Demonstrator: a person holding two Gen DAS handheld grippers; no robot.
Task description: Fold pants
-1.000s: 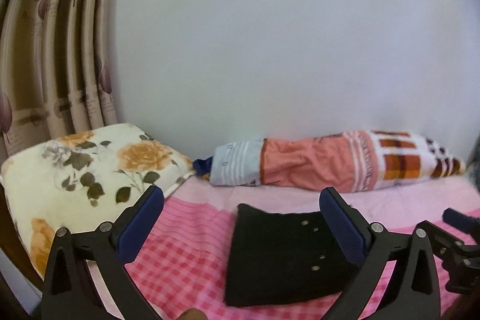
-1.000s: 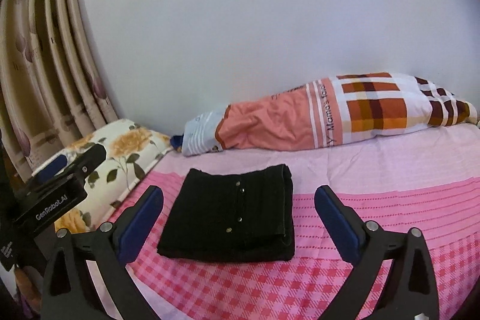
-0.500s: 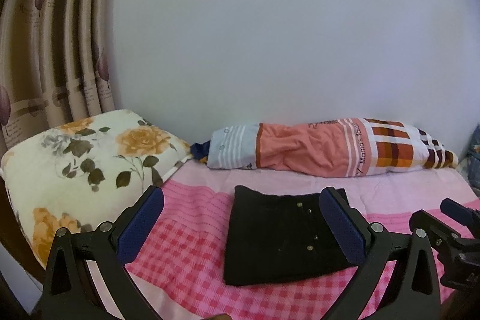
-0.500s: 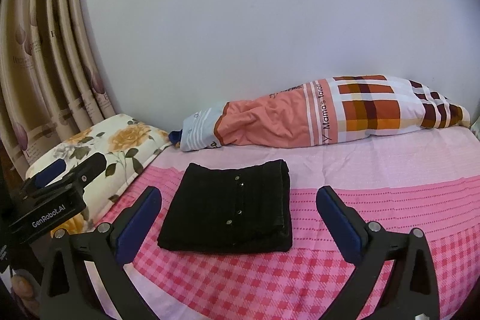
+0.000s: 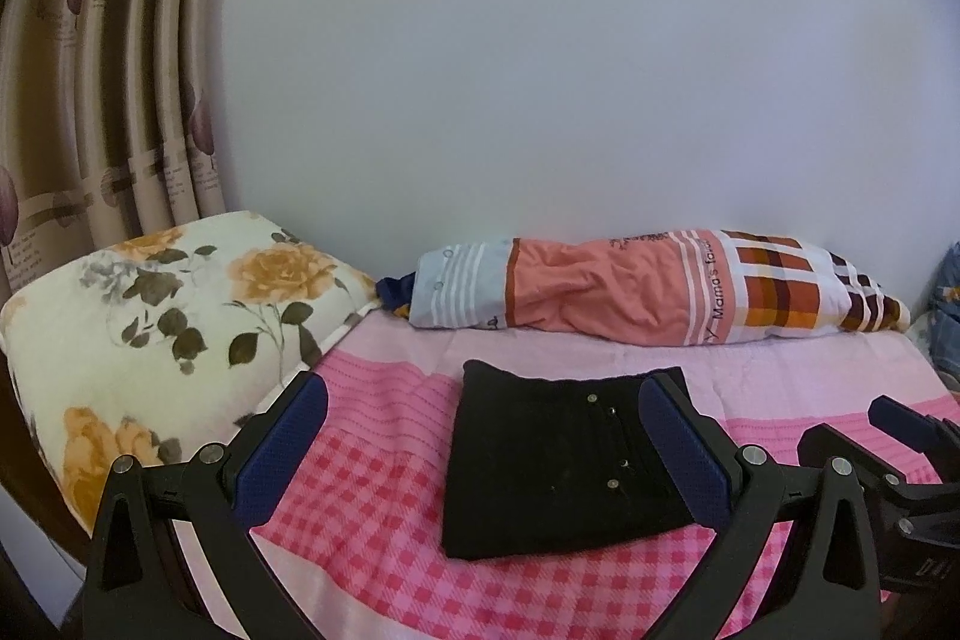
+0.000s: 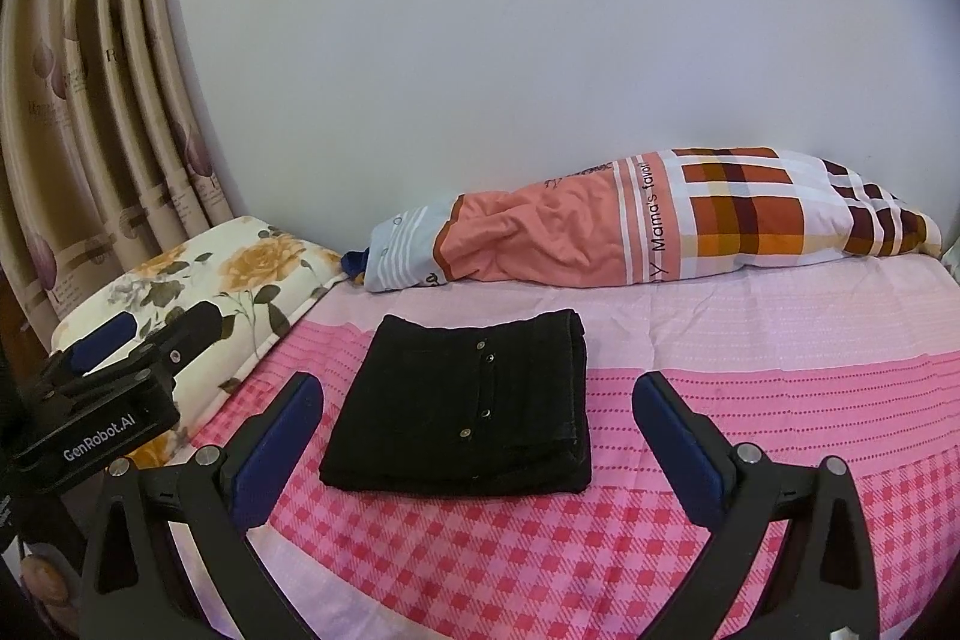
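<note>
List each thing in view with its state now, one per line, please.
Pants: folded into a flat stack, lying on the bed sheet.
Left claw: open, empty.
Right claw: open, empty.
Flowered pillow: lying flat.
Rolled blanket: lying against the wall.
Curtain: hanging.

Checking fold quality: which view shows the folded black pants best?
Right wrist view: the folded black fabric pants lie fully visible between the open tongs. In the left wrist view, a tong finger covers their right edge.
</note>
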